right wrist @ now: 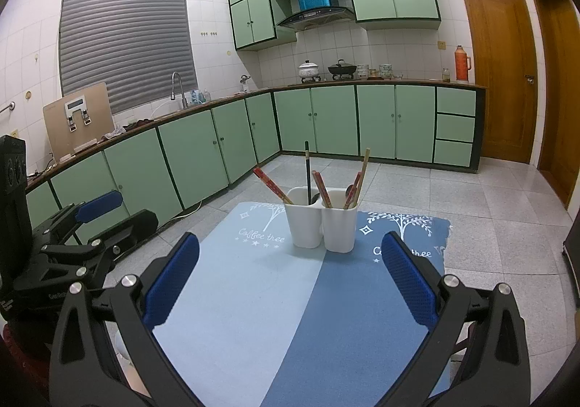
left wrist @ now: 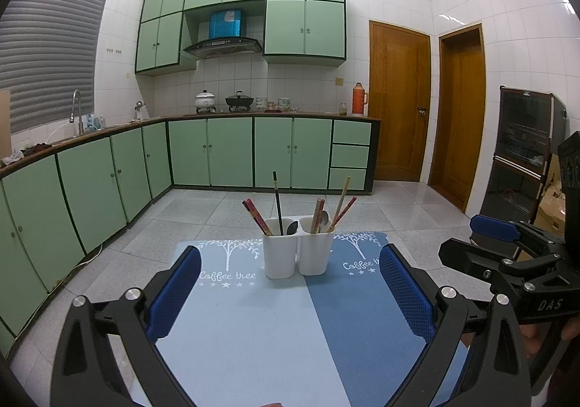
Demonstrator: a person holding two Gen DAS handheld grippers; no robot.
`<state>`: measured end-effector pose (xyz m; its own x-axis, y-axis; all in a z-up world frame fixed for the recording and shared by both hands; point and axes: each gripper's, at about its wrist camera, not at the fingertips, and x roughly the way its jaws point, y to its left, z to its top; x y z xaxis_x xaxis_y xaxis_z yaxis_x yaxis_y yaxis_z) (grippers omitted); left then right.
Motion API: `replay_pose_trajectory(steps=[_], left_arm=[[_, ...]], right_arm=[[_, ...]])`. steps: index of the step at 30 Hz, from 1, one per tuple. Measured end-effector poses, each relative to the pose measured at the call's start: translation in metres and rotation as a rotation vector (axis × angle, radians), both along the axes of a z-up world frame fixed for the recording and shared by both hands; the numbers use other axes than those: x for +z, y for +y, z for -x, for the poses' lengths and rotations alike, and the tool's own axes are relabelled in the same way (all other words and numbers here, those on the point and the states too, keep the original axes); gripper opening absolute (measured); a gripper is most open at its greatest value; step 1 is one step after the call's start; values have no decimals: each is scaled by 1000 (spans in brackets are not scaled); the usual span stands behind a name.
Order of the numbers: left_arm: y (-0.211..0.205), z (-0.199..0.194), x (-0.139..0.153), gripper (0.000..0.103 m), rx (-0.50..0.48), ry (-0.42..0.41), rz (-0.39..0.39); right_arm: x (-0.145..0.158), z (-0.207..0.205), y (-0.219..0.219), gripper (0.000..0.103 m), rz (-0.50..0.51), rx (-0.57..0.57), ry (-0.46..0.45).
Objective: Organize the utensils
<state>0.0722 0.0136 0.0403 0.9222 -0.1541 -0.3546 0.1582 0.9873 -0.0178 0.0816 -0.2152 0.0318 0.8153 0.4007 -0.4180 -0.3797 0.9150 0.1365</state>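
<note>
Chopsticks [left wrist: 258, 221] and spoons [left wrist: 292, 228] stand in two touching white holders [left wrist: 280, 254] on the blue mat [left wrist: 253, 327], ahead of both grippers; left gripper [left wrist: 290, 294] and right gripper [right wrist: 290, 280] hover spread wide, holding nothing
</note>
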Motion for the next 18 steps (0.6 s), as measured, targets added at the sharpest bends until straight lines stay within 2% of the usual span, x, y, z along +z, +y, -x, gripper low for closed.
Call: replay_pose_trajectory(steps=[18], left_arm=[[0,1,1,97,0,1,-1]], right_arm=[[0,0,0,98,-1,0,0]])
